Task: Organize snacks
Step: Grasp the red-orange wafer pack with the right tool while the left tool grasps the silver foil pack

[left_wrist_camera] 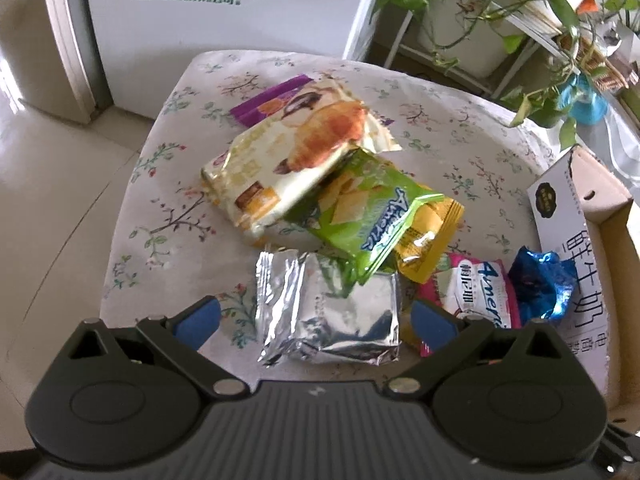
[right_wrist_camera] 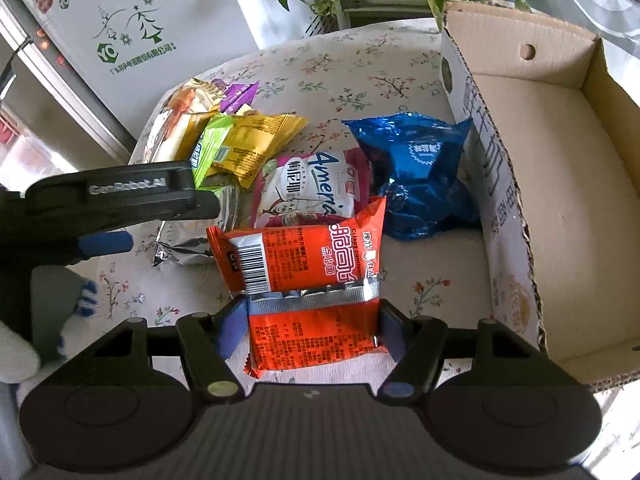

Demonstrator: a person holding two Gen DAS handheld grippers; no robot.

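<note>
Cardboard box holds nothing visible; right tongs clamp orange packet, left tongs apart.

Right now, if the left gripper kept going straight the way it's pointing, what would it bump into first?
Most likely the silver foil packet. It lies straight ahead between the open fingers of the left gripper, in front of the green snack bag. How far ahead is hard to judge.

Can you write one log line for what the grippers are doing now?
right gripper: shut on orange snack packet | left gripper: open around silver foil packet | cardboard box: no snacks visible inside
</note>
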